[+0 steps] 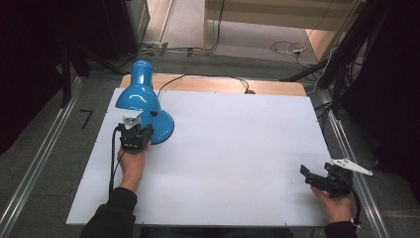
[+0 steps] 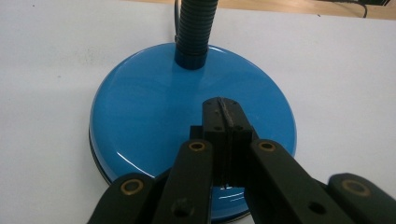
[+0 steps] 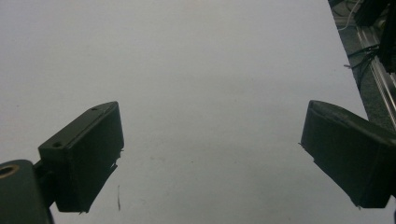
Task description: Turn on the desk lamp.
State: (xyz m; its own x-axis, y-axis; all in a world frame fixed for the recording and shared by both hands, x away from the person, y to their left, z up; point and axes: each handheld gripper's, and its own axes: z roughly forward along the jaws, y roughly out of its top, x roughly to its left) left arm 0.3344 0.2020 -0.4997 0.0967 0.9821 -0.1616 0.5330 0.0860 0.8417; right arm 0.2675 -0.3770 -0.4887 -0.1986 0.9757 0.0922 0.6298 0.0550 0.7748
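Observation:
A blue desk lamp (image 1: pixel 143 96) stands at the table's left, its shade tipped toward the far edge. Its round blue base (image 2: pixel 154 112) carries a ribbed flexible neck (image 2: pixel 194 28). My left gripper (image 2: pixel 225 106) is shut, its two pads pressed flat together with nothing between them, the tips over the near part of the base. In the high view this left gripper (image 1: pixel 134 135) sits against the base's near left rim. My right gripper (image 3: pixel 210 154) is open wide over bare white board, and rests near the table's front right corner (image 1: pixel 317 179).
The white board (image 1: pixel 237 148) lies on a wooden table. The lamp's black cord (image 1: pixel 171 82) runs off the far edge. Metal rails (image 1: pixel 29 168) flank both sides, and cables lie on the floor beyond.

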